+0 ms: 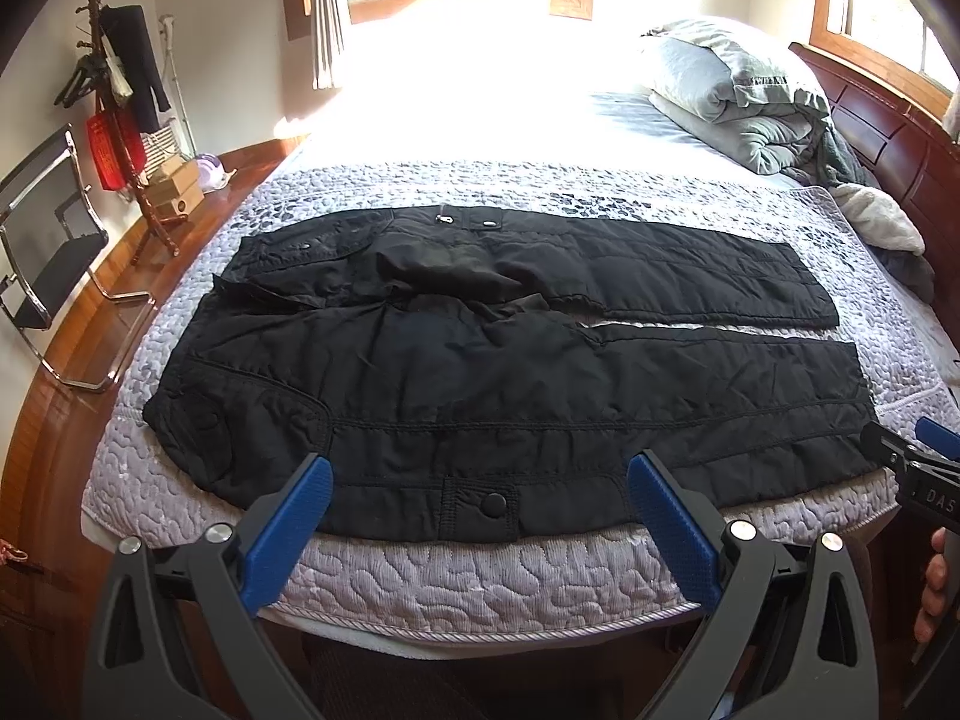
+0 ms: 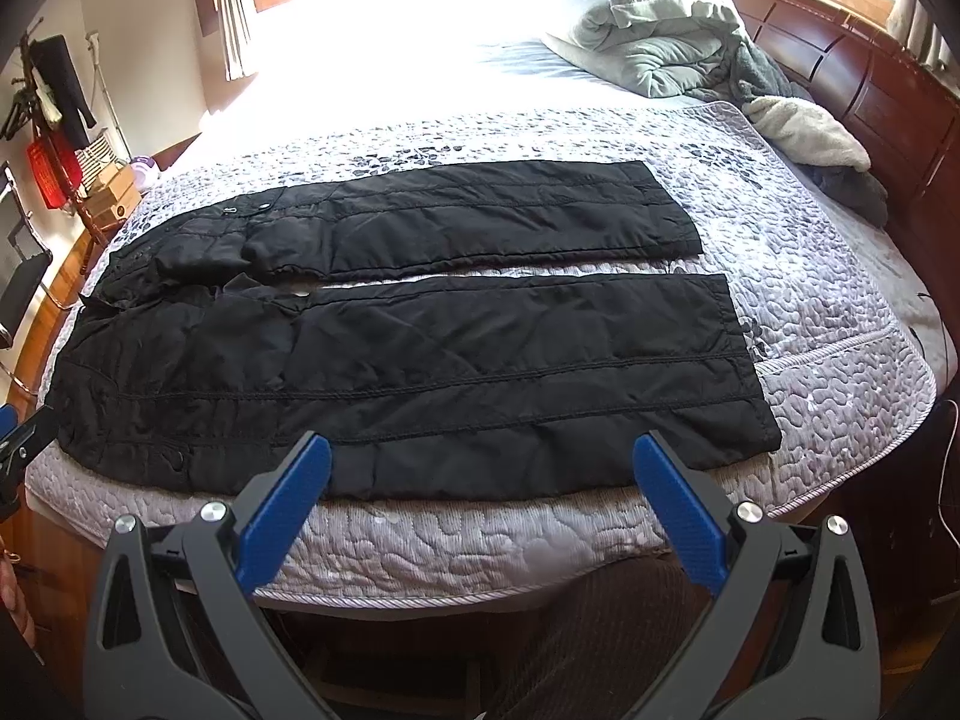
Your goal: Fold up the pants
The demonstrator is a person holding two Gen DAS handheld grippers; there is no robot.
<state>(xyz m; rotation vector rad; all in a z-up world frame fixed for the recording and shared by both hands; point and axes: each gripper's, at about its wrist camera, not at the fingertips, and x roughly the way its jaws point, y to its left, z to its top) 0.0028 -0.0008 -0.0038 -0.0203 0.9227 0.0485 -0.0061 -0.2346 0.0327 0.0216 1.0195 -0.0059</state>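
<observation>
Our left tongs (image 1: 480, 501) stand wide apart and empty, held just off the near edge of the bed (image 1: 480, 594). Our right tongs (image 2: 483, 480) are the same: spread, gripping nothing, at that same edge further along.

Ahead of both lie the pants (image 1: 480, 360), black and quilted, flat on the bedcover. Their long axis runs across our view, left to right, parallel to the bed's near edge. The waist sits to the left, the two leg ends to the right. The near leg lies almost at the bed's edge, directly in front of both tongs; the far leg lies beyond it, parted by a thin strip of cover.

The left tongs face the hip and its snap button (image 1: 495, 505), so they are nearer the waist. The right tongs face the lower half of the near leg, nearer the cuff (image 2: 750, 360).

We judge no fold is made yet. The crotch looks bunched, though the dark cloth hides detail.
</observation>
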